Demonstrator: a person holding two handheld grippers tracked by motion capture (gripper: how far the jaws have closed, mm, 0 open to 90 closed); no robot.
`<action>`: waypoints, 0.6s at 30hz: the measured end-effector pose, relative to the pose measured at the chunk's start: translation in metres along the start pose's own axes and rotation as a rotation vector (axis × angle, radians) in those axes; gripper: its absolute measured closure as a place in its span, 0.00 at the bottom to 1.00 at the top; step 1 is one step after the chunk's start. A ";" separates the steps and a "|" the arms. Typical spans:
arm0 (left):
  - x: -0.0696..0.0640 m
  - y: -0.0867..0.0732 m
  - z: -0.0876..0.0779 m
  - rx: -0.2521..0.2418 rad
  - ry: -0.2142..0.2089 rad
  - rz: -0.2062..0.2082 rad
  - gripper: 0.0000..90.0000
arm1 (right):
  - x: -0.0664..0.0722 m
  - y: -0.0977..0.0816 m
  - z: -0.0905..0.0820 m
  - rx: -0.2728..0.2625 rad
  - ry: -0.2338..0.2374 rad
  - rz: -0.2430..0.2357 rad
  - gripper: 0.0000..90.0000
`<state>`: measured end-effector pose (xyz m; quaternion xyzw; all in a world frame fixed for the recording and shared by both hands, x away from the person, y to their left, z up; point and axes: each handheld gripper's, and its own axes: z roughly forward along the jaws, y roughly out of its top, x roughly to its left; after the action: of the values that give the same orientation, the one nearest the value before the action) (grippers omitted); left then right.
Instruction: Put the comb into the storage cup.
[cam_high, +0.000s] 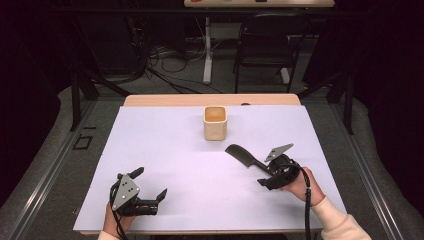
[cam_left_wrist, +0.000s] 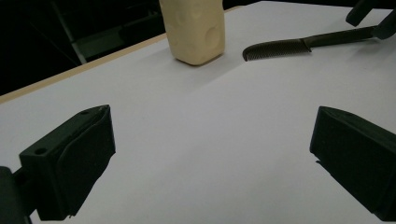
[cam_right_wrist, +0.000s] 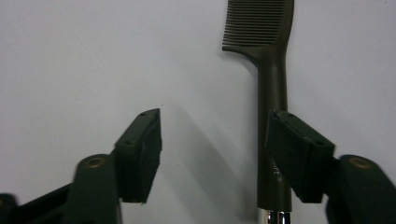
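White tabletop (cam_high: 165, 150) bears a black comb (cam_right_wrist: 271, 93) whose handle lies against one jaw of the released right gripper (cam_right_wrist: 215, 135)

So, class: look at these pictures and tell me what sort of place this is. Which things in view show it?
Probably a lab or studio set up for recording handling tasks. A white-covered table stands among dark drapes, loose cables trail over the floor behind, and a person holds the left gripper and right gripper.

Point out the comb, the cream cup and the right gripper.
comb (cam_right_wrist: 272, 93): right gripper view, on its handle just below the teeth.
cream cup (cam_high: 215, 129): high view, on its front wall.
right gripper (cam_right_wrist: 215, 140): right gripper view, midway between its two open fingertips.
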<state>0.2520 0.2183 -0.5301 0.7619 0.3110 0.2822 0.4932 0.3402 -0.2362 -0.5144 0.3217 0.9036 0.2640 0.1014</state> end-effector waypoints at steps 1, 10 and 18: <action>0.000 0.000 0.000 -0.001 0.001 -0.001 0.00 | 0.000 0.001 -0.001 0.000 -0.003 0.004 0.30; 0.001 -0.001 0.000 0.004 0.005 0.001 0.00 | -0.006 0.007 0.001 0.030 -0.011 -0.008 0.10; 0.002 -0.001 0.002 0.001 0.002 -0.002 0.00 | -0.012 0.010 0.007 0.063 -0.011 -0.004 0.00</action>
<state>0.2546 0.2186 -0.5311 0.7617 0.3123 0.2822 0.4926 0.3572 -0.2341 -0.5145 0.3244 0.9116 0.2333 0.0967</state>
